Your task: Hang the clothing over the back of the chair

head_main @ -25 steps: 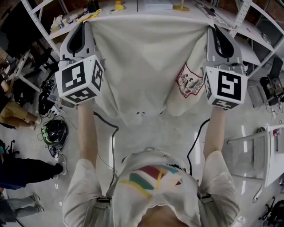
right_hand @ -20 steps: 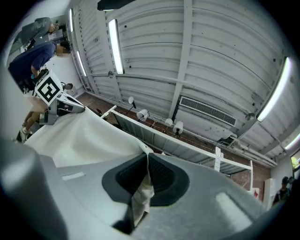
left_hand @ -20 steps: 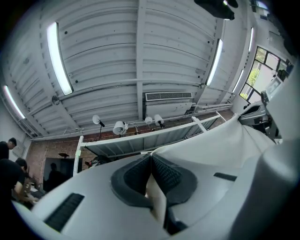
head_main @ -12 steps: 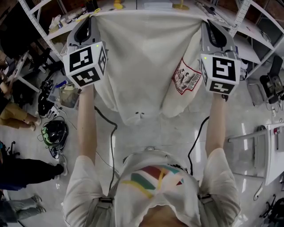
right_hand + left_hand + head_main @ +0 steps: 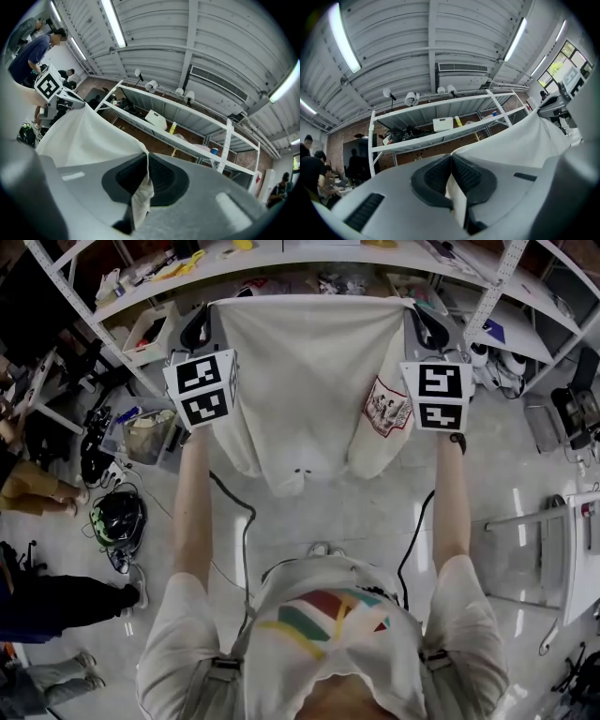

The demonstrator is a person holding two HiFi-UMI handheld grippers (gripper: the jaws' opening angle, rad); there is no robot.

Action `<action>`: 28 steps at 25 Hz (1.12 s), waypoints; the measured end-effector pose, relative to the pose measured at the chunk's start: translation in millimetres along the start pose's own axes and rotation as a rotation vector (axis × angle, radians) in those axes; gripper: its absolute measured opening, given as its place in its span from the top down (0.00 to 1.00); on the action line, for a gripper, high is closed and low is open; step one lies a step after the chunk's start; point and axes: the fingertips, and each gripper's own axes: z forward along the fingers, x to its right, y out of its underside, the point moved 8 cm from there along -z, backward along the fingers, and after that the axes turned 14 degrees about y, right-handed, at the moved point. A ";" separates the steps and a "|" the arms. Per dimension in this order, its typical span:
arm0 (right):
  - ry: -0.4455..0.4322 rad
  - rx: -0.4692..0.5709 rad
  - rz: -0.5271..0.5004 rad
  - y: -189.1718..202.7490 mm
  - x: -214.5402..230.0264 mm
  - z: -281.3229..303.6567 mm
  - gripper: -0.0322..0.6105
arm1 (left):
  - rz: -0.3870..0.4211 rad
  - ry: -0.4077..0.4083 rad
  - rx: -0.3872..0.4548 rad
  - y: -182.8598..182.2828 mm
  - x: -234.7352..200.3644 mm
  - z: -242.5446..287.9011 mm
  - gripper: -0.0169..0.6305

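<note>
One white garment (image 5: pixel 309 371) hangs spread in the air between two grippers. It is a single piece, with one printed patch (image 5: pixel 387 409) near its right edge. The left gripper (image 5: pixel 451 158) has its jaws pressed together on the garment's top left corner. The right gripper (image 5: pixel 147 159) pinches the top right corner the same way, a fold of cloth trailing below its pads. Each carries one marker cube (image 5: pixel 202 390) — two in all. Behind stands one white shelving rack (image 5: pixel 309 257), its lower shelf partly hidden by the cloth. On the floor (image 5: pixel 356 512) to the left sit a dark rounded object (image 5: pixel 117 521) and a bin (image 5: pixel 150 437) — and two cables (image 5: pixel 246 531) trail down.
</note>
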 end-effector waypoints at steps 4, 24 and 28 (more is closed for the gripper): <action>-0.012 -0.033 -0.001 13.5 -4.9 2.8 0.93 | -0.005 0.008 -0.024 10.0 4.7 0.2 0.95; -0.088 -0.155 -0.035 63.0 -44.5 -1.3 0.93 | -0.059 0.029 -0.143 73.6 16.2 -12.8 0.95; -0.092 -0.164 -0.047 69.0 -50.1 -0.9 0.93 | -0.083 0.035 -0.158 84.0 17.7 -14.7 0.95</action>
